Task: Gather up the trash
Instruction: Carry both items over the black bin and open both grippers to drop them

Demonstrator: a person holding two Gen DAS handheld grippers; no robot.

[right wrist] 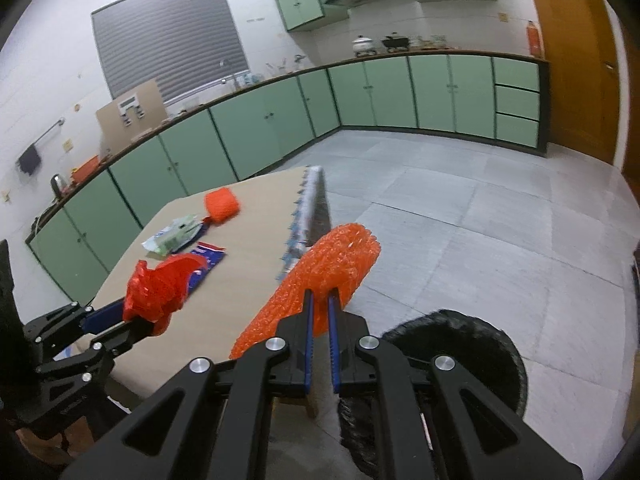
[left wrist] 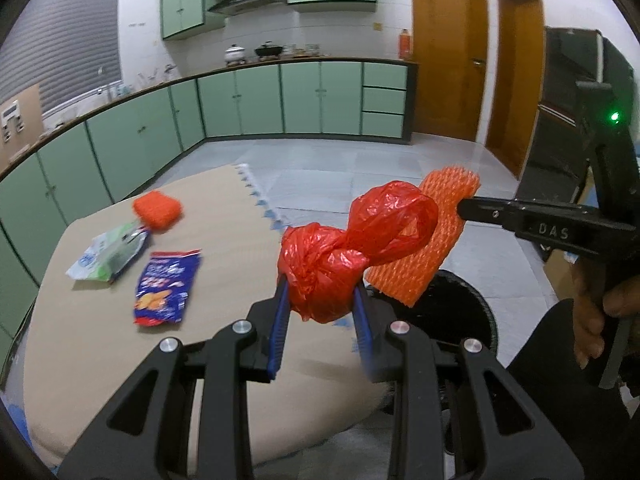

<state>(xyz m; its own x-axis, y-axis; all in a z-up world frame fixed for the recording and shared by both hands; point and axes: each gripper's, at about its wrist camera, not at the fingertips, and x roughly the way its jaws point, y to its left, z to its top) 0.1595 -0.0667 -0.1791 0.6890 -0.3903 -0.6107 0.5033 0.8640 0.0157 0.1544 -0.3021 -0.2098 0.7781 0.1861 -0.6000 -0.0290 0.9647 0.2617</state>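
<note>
The knotted red plastic bag [left wrist: 320,276] is in the air above the near edge of the tabletop [left wrist: 224,216], because the left gripper [left wrist: 320,312] pinches its round body between its jaws, with the loop of the bag standing free above them. Just beside it, the orange foam net [right wrist: 320,276] is also lifted; the jaws of the right gripper [right wrist: 320,312] are pressed almost together on this thin sheet. Both pieces seem to be held over the black bin [right wrist: 472,344] that stands on the floor beside the table, probably so that they can fall into it when released. Farther out on the tabletop lie more trash: a blue snack packet [left wrist: 166,284], a green and white wrapper [left wrist: 108,256] and another orange foam piece [left wrist: 158,210], not yet collected.
</note>
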